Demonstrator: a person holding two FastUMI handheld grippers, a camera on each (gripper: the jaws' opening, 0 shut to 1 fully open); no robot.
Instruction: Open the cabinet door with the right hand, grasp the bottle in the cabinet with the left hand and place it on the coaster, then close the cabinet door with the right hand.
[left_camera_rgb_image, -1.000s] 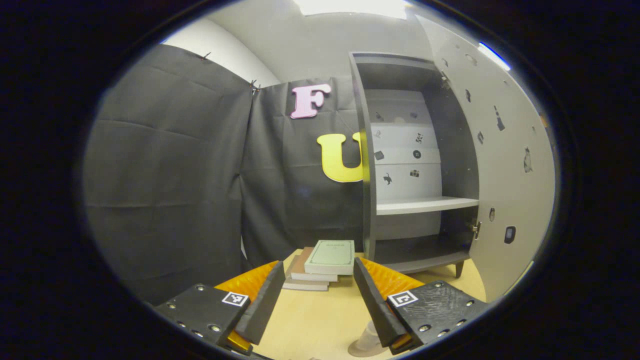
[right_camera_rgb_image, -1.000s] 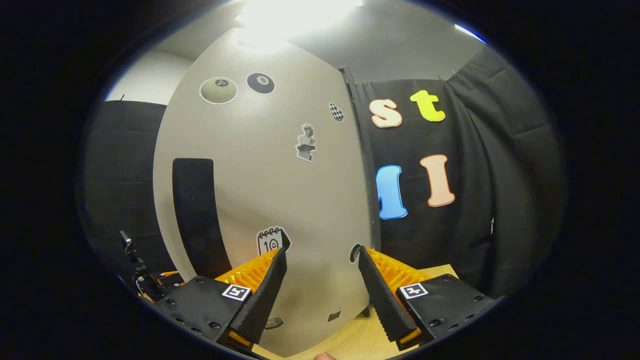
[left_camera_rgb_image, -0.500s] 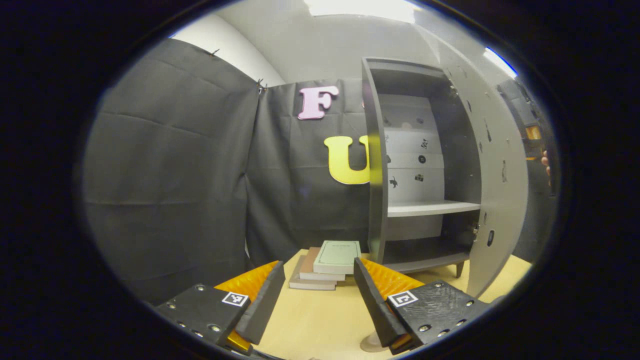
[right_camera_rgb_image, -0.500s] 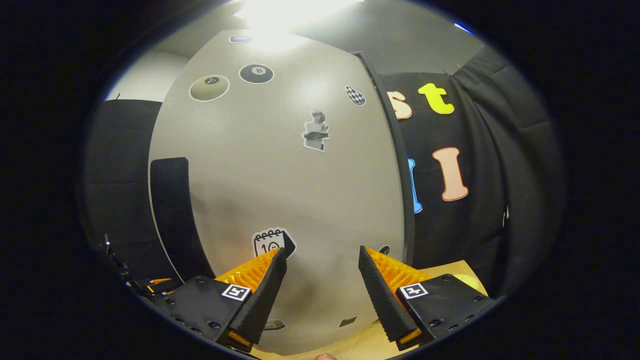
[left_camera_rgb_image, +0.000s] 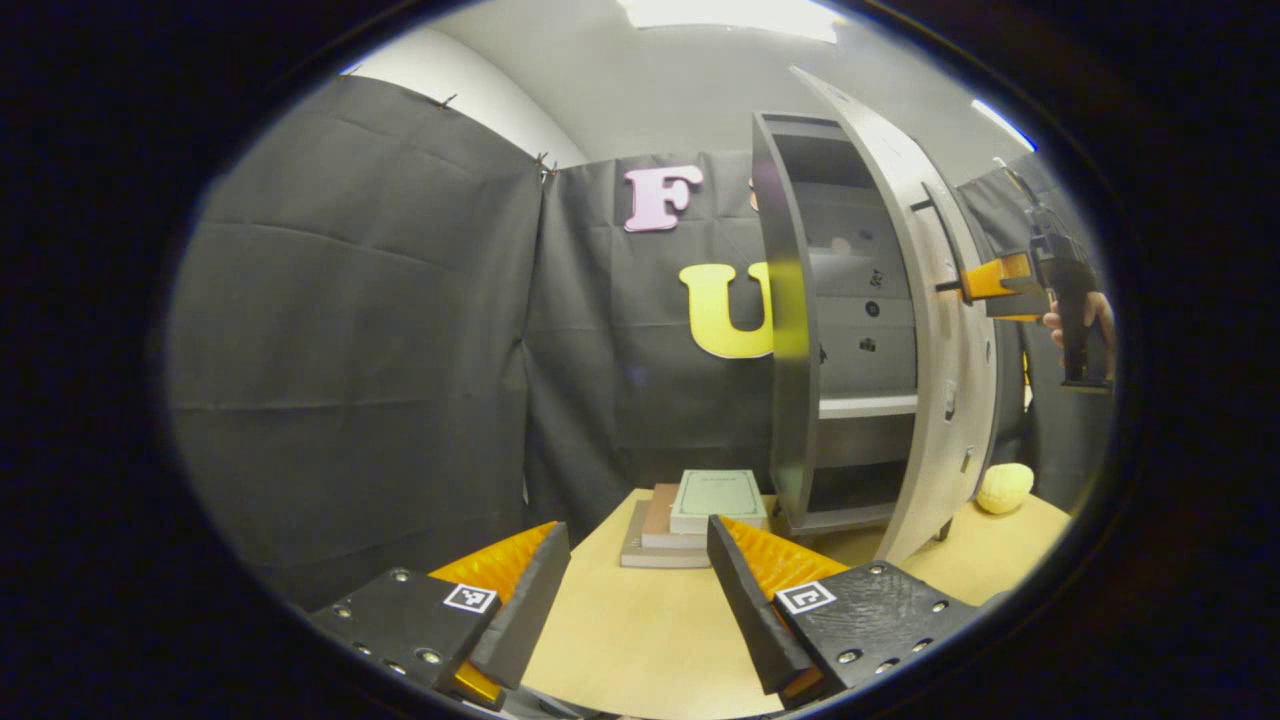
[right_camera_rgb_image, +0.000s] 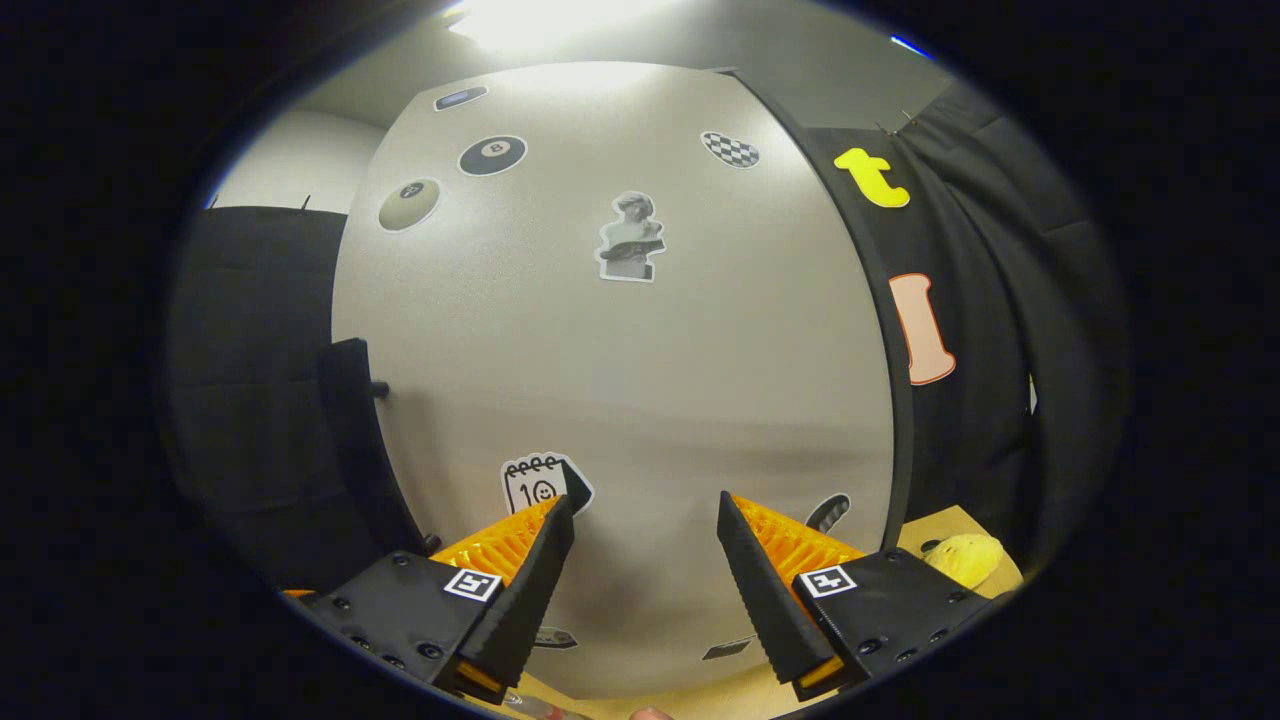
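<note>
— What took up most of my right gripper view?

— The cabinet door (right_camera_rgb_image: 640, 400), pale and dotted with stickers, spread from nine to three o'clock. Its dark handle (right_camera_rgb_image: 355, 440) stood at nine. My right gripper (right_camera_rgb_image: 640, 585) sat at six o'clock with its fingers spread, pinching nothing, close before the door's face; I couldn't tell whether the tips touched it.

— And from the left?

— The cabinet (left_camera_rgb_image: 790, 330) rose at two o'clock, its door (left_camera_rgb_image: 935, 330) partly open and seen nearly edge-on, covering much of the shelves. I saw no bottle on the shelf parts still showing; the rest was hidden. Farther off at three, I saw the right gripper (left_camera_rgb_image: 975, 283) against the door's outer side, with a hand (left_camera_rgb_image: 1085, 320) behind it.

— Anything else on the table (left_camera_rgb_image: 640, 640)?

— A stack of books (left_camera_rgb_image: 695, 510) lay at six, just beside the cabinet's foot. A small yellow lumpy thing (left_camera_rgb_image: 1003, 488) sat at four, past the door. My left gripper (left_camera_rgb_image: 630, 590) hung at six, fingers apart, empty.
</note>
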